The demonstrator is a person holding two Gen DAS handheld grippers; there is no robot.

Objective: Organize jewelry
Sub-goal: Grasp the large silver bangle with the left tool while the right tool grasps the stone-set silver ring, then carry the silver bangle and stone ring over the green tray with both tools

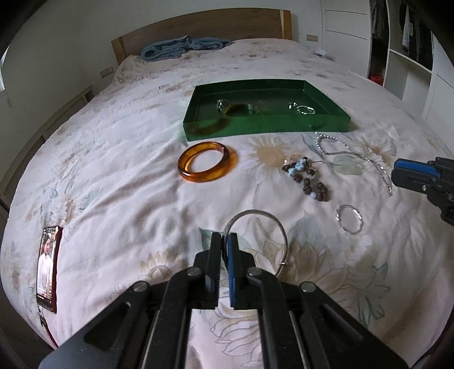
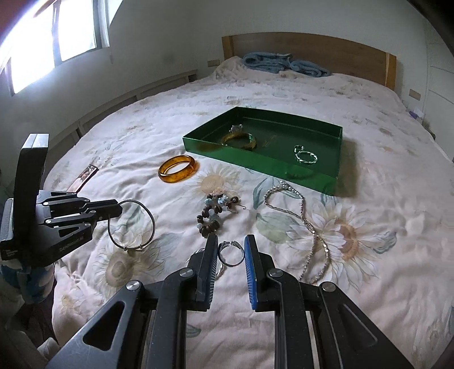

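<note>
Broadly, a bed [image 2: 369, 227] with a sunflower-print cover fills both views, its wooden headboard [image 1: 198, 25] far off with a blue blanket [image 2: 283, 66] bunched against it. A green tray [image 1: 326, 125] lies mid-bed, its long axis running left to right; inside it sit an amber bangle [image 2: 241, 140] with something silvery at its far edge, too small to make out, and a twisted green-and-silver ring [image 2: 306, 157]. Just near of the tray's left end an orange bangle [image 1: 207, 163] lies flat. To its right a silver chain necklace [image 2: 309, 227] trails from near the tray toward the near side, partly cut off behind the right tongs' arm. Between bangle and necklace lies a clump of brown and pale-blue beads [image 1: 308, 178].

The left tongs [image 1: 226, 241] are clamped together on the rim of a thin wire bangle [image 2: 132, 224], which hangs to their right with a small clasp at its bottom. A phone [image 1: 48, 266] lies at the left edge of the bed.

The right tongs [image 2: 231, 244] hover over a small silver ring [image 2: 231, 252], which sits in the gap between their fingers; whether the pads press on it I cannot tell.
</note>
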